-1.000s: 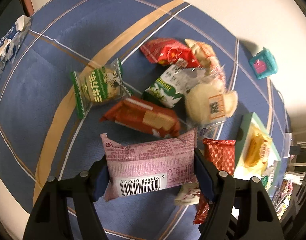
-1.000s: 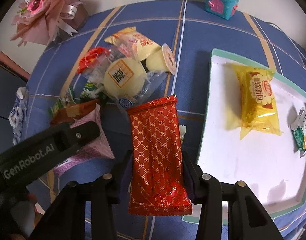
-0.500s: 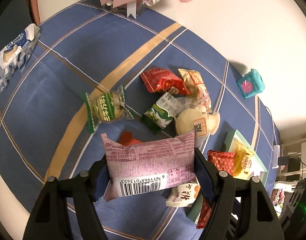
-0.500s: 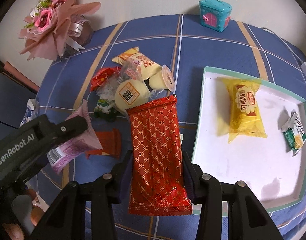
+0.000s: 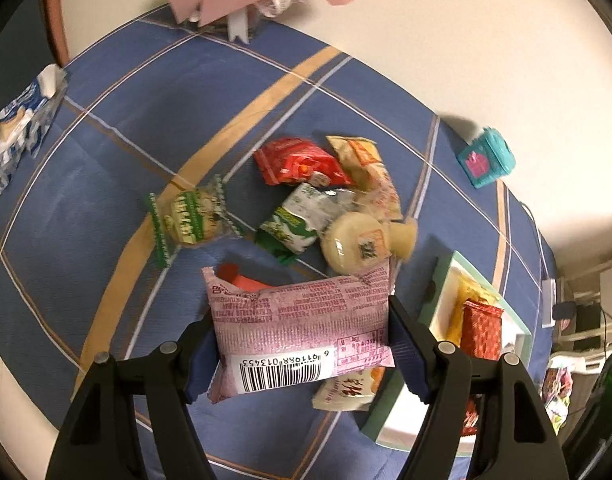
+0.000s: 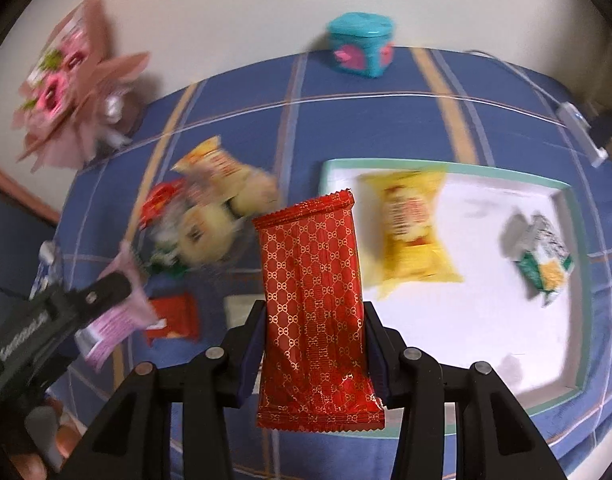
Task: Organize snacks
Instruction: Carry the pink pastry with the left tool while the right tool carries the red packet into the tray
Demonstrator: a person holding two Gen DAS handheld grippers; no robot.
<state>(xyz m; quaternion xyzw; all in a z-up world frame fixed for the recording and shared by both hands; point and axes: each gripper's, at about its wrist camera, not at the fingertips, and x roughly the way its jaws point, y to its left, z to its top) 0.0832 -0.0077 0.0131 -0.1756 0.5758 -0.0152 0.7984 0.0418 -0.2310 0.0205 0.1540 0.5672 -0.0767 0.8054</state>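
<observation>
Right tool clamping red packet, white tray holding yellow snack, blurred snack pile

Two fisheye wrist views, each looking steeply down along its own jaws at the blue-clothed table from close above; both share the loose snack pile, white tray and teal box

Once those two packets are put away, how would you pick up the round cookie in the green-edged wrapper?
Grip the green-edged cookie packet across its plump middle, coming from above. It lies flat on the blue tablecloth, apart from the pile, both long sides free. Its crimped ends are thin and would likely slip.
</observation>
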